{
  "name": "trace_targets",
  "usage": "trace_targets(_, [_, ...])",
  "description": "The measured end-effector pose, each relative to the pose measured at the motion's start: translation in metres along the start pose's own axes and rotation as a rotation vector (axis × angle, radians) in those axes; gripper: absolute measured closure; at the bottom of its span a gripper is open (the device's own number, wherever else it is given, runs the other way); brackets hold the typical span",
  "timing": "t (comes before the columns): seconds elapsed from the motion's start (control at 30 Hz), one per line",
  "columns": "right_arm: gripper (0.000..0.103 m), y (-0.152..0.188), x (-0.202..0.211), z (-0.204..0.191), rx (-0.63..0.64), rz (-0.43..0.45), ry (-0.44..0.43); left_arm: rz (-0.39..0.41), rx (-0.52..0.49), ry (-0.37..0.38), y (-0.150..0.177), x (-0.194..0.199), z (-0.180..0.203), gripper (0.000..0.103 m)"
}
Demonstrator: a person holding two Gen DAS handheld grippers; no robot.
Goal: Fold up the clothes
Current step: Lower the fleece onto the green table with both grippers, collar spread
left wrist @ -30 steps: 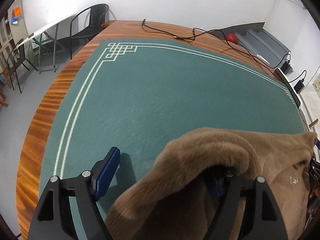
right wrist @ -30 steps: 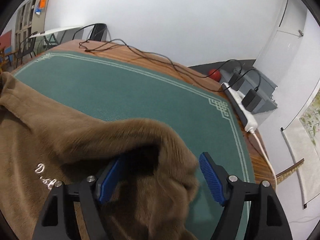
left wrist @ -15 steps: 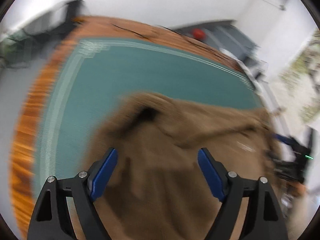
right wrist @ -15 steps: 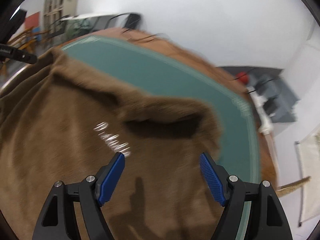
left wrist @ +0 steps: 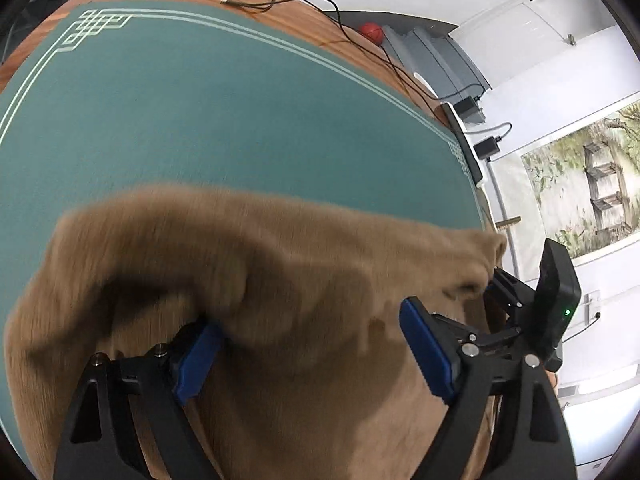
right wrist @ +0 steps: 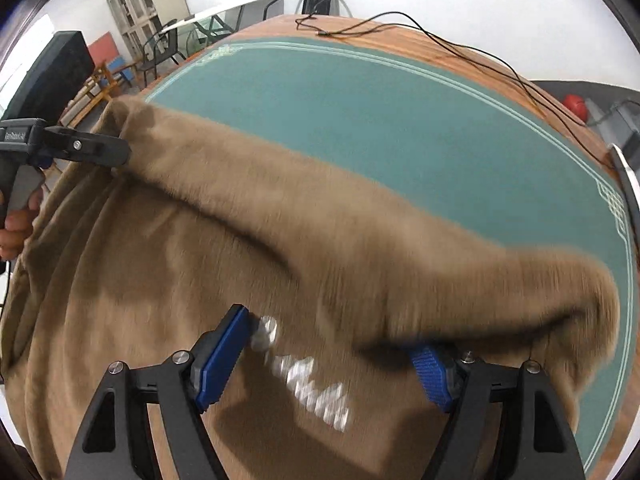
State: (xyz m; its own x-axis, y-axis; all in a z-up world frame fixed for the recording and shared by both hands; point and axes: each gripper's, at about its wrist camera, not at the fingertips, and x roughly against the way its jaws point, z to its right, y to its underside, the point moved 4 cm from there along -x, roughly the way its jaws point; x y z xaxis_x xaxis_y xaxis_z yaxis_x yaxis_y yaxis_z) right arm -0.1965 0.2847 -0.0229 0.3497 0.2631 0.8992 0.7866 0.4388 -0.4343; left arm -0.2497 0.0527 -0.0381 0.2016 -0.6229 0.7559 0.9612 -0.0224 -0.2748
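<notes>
A brown fleece garment (left wrist: 304, 264) lies spread on the green mat (left wrist: 224, 104), its far edge raised in a thick fold. My left gripper (left wrist: 312, 354) stands open over it, and the fold drapes over its left pad (left wrist: 196, 360). My right gripper (right wrist: 332, 360) is open too, above the silver lettering (right wrist: 308, 380); the fold hides the tip of its right pad (right wrist: 434, 376). Each gripper shows in the other's view: the right gripper (left wrist: 520, 308) at the garment's right corner, the left gripper (right wrist: 92, 146) at its left corner, with a hand (right wrist: 16, 220) on it.
The mat covers a wooden table (left wrist: 280, 12) with black cables (left wrist: 360, 44) along its far edge. A red ball (left wrist: 372, 32) and a power strip (left wrist: 464, 140) lie beyond. Chairs (right wrist: 160, 48) and a cabinet (right wrist: 140, 0) stand off to the left.
Both views have tipped down and drawn back over the garment. The fold has passed off the left gripper's right pad to its left pad, and off the right gripper's left pad to its right one.
</notes>
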Motion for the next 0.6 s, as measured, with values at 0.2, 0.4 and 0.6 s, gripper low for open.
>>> trace_targets(0.2, [0.024, -0.044, 0.018, 0.044, -0.219, 0.246, -0.043, 0.112, 0.067, 0.129, -0.036, 0.002, -0.004, 0.014])
trace_targets(0.4, [0.024, -0.054, 0.019, 0.085, -0.408, 0.379, -0.055, 0.207, 0.132, 0.238, -0.045, 0.007, -0.019, 0.014])
trace_targets(0.6, [0.024, -0.042, 0.029, 0.059, -0.276, 0.385, 0.013, 0.296, -0.022, 0.220, -0.037, 0.022, 0.009, 0.014])
